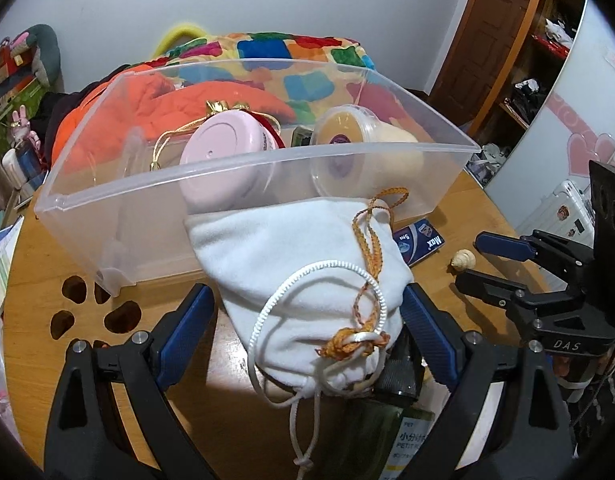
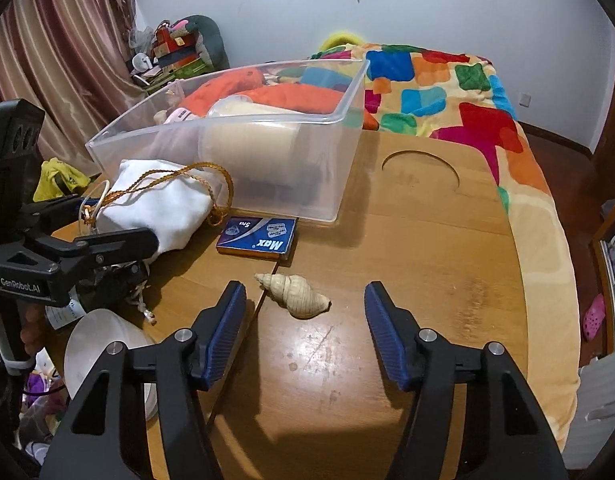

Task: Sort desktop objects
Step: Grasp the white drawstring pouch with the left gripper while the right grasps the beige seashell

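A white drawstring pouch (image 1: 307, 256) with white and orange cords lies on the wooden table (image 2: 407, 280), against the clear plastic bin (image 1: 267, 152). My left gripper (image 1: 307, 292) straddles it. The blue pads (image 1: 183, 332) sit at the pouch's sides without visibly squeezing it. A cream spiral shell (image 2: 293, 296) lies on the table just beyond my right gripper (image 2: 304, 288), which is open, and neither pad touches the shell. A blue "Max" box (image 2: 259, 238) lies in front of the bin. Inside the bin are a pink round container (image 1: 223, 152) and a yellowish lidded cup (image 1: 343, 140).
A dark green bottle (image 1: 387, 420) lies partly under the pouch's mouth. A white round dish (image 2: 99, 344) sits at the table's near left edge. The tabletop has paw-shaped cutouts (image 1: 119, 316) and a crescent cutout (image 2: 419, 168). A bed with a colourful blanket (image 2: 467, 100) borders the far side.
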Available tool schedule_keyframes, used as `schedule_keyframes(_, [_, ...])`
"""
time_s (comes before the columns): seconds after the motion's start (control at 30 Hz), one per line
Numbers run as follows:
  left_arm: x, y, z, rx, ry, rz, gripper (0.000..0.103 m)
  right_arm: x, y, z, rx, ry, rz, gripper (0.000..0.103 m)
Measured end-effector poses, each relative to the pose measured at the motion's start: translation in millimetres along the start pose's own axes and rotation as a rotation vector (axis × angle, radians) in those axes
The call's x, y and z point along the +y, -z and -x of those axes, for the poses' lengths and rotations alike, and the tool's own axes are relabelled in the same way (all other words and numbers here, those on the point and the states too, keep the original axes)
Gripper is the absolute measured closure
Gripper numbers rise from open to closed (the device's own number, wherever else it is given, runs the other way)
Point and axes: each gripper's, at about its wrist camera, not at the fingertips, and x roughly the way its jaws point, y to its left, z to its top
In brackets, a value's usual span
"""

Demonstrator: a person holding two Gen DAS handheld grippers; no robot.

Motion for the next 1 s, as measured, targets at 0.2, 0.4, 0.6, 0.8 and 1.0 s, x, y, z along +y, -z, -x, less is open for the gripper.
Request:
schedule_keyframes(0.2, [0, -1, 2, -0.035, 0.022, -0.021, 0.021, 10, 0, -3, -0.008, 0.014, 0.05, 0.051])
schedule_keyframes(0.4, [1, -1, 6, -0.044, 0.037, -0.028, 0.042, 11, -2, -4, -0.016, 0.002, 0.047, 0.066])
schedule_keyframes(0.6, [-4, 0, 13, -0.053, -0.005, -0.068, 0.051, 5, -4, -3, -0.015, -0.032, 0.005, 0.087])
schedule_keyframes(0.8, [-6, 0, 22, -0.077, -0.042, -0.079, 0.055, -1, -1, 2, -0.046, -0.041, -0.039, 0.087])
schedule_keyframes(1.0, [-11, -2, 33, -0.09, -0.065, -0.121, 0.057, -4, -5, 15, -0.085, -0.057, -0.062, 0.087])
